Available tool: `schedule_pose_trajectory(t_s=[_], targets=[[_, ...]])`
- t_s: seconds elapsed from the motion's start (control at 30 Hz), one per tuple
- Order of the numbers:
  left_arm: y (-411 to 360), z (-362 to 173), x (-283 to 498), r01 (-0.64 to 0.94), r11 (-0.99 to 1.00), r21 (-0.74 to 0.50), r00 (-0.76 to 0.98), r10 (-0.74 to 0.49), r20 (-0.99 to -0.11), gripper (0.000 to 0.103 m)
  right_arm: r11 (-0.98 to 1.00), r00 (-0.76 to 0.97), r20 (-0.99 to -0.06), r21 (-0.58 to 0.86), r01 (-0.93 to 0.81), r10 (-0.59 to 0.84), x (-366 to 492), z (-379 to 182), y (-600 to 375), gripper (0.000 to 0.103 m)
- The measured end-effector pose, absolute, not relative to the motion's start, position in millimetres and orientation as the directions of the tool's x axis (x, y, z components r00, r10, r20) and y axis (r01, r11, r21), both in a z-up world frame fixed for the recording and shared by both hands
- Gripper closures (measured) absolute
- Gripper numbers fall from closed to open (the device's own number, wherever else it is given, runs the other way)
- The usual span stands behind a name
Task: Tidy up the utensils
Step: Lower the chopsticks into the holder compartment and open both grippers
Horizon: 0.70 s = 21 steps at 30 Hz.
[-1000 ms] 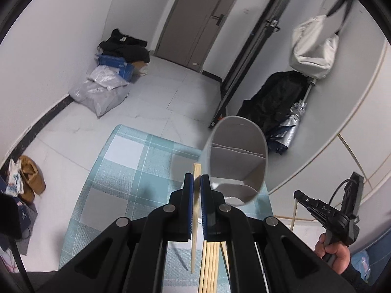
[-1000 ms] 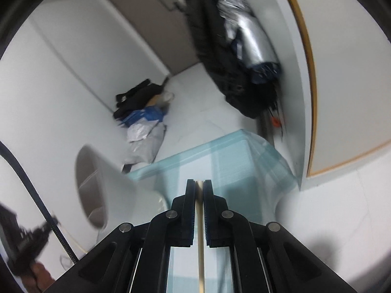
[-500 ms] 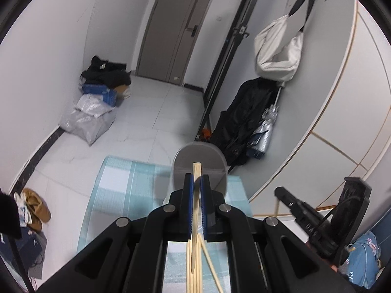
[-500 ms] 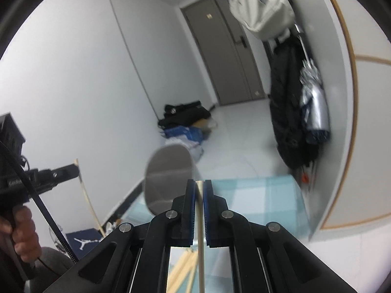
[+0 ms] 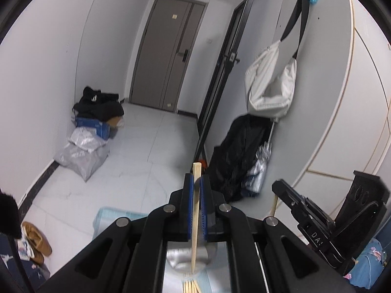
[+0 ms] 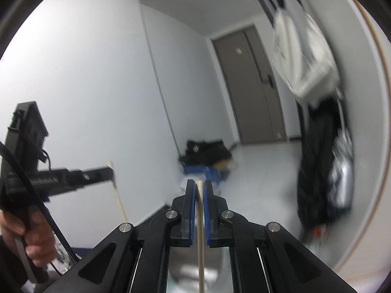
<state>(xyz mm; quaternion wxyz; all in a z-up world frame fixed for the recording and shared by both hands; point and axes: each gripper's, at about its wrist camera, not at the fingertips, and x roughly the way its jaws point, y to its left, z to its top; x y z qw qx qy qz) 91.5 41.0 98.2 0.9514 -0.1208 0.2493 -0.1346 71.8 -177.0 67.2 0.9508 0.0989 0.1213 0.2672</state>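
A tiled hallway floor (image 5: pixel 151 146) runs to a closed grey door (image 5: pixel 168 56), with white walls on either side, a white bag (image 5: pixel 271 83) hanging from a wall hook over a heap of dark clothing (image 5: pixel 239 153), and plastic sacks (image 5: pixel 83 151) piled with a blue box (image 5: pixel 92 125) in the far left corner. At the lower edge of the left wrist view lie a corner of the blue-checked table cover (image 5: pixel 110 217) and, under the claw, a grey utensil holder (image 5: pixel 185 256) with loose chopsticks (image 5: pixel 191 287) lying in front of it. The left claw (image 5: pixel 196 183) is pressed together, pinching a single wooden chopstick (image 5: pixel 195 210) that stands nearly upright between its blue pads, its lower tip hanging above the holder. The right claw (image 6: pixel 199 185) likewise pinches a second chopstick (image 6: pixel 200 232), raised in the air; its view, blurred, shows a hand (image 6: pixel 31 234) gripping the handle of the left tool beside it.
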Motion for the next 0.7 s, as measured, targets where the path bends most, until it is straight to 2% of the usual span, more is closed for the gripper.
schedule_pose_trajectory(t_s=[0.23, 0.4, 0.6, 0.7], targets=[[41, 110, 113, 0.231, 0.942, -0.242, 0.876, -0.310, -0.369, 0.101, 0.810, 0.819, -0.081, 0.229, -0.539, 0.568, 130, 87, -154, 0.098], [37, 95, 124, 0.284, 0.940, -0.188, 0.884, -0.333, -0.329, 0.101, 0.802, 0.816, -0.015, 0.198, -0.564, 0.578, 149, 79, -141, 0.098], [41, 72, 140, 0.320, 0.923, -0.212, 0.858, -0.377, -0.348, 0.101, 0.783, 0.810, 0.008, 0.249, -0.570, 0.587, 172, 52, -138, 0.098], [42, 66, 145, 0.337, 0.915, -0.221, 0.844, -0.397, -0.360, 0.101, 0.785, 0.806, 0.006, 0.225, -0.578, 0.592, 172, 43, -135, 0.098]])
